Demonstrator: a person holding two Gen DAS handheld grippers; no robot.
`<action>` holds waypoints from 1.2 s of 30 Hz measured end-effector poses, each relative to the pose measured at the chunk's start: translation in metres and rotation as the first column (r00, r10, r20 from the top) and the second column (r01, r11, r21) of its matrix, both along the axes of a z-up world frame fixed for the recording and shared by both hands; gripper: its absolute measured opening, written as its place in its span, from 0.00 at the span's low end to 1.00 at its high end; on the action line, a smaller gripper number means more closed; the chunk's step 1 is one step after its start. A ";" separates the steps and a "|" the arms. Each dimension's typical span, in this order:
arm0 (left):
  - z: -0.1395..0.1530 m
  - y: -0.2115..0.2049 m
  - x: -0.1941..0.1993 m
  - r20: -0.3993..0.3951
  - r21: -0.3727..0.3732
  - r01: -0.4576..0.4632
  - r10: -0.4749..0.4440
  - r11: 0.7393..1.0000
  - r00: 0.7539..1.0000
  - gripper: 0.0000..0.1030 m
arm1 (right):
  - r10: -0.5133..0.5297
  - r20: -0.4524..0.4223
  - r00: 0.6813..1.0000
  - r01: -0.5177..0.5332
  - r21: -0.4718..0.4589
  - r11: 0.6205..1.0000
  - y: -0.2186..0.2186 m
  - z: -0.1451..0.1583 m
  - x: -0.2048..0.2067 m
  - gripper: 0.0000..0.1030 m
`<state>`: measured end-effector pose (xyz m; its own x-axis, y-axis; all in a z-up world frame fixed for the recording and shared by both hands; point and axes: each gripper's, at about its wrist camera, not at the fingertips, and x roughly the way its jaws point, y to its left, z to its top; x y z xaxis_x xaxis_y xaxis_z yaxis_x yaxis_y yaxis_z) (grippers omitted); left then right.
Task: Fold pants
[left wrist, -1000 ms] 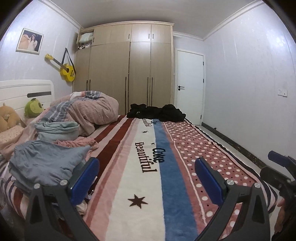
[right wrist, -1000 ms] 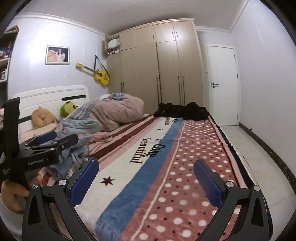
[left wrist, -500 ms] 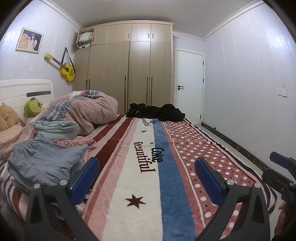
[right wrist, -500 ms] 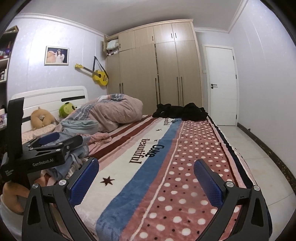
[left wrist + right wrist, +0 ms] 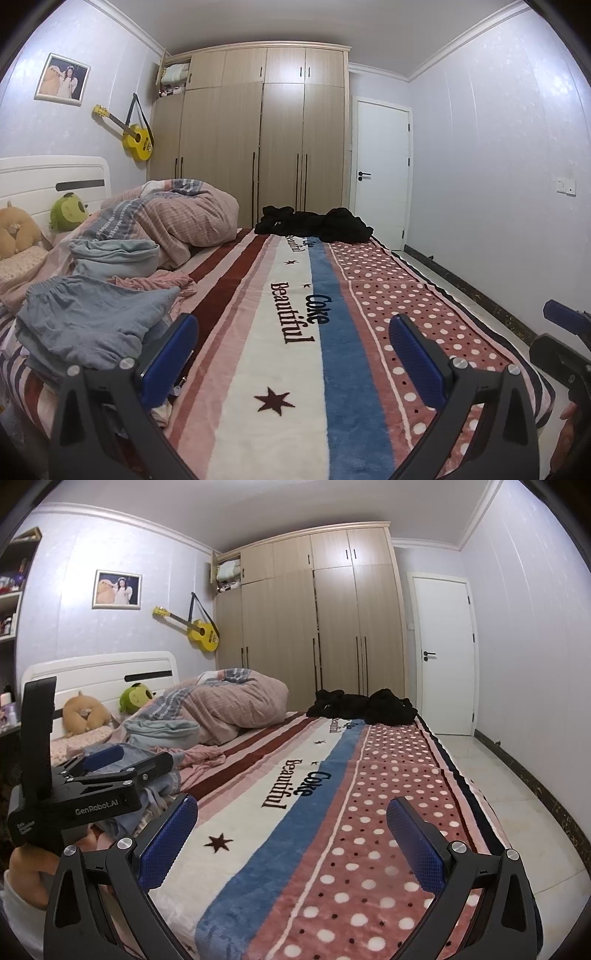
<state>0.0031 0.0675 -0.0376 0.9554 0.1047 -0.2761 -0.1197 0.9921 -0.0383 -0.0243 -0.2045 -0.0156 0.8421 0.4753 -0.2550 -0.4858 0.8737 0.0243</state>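
Our left gripper (image 5: 291, 354) spread wide and empty over the striped blanket (image 5: 295, 369), blue-grey pants (image 5: 92, 321) crumpled just left of it, our right gripper (image 5: 291, 834) likewise wide, holding nothing

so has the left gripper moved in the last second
Yes, slightly. In the left wrist view the star sits a little higher and further left against the left gripper, so it has drifted a bit forward and right over the blanket.

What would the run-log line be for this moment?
phase: before first grasp | left gripper: open, holds nothing | right gripper: open, holds nothing | blue pants: crumpled, bed's left edge | black clothes: far end
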 end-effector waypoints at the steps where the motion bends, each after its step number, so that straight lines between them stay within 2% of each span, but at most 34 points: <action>1: 0.000 0.000 0.001 -0.001 0.001 -0.002 0.002 1.000 1.000 0.99 | 0.000 -0.001 1.000 0.000 0.000 1.000 0.000 0.000 0.000 0.99; 36: -0.002 0.003 0.001 0.000 -0.005 -0.016 0.016 1.000 1.000 0.99 | 0.000 -0.006 1.000 0.000 -0.001 1.000 0.002 0.000 0.000 0.99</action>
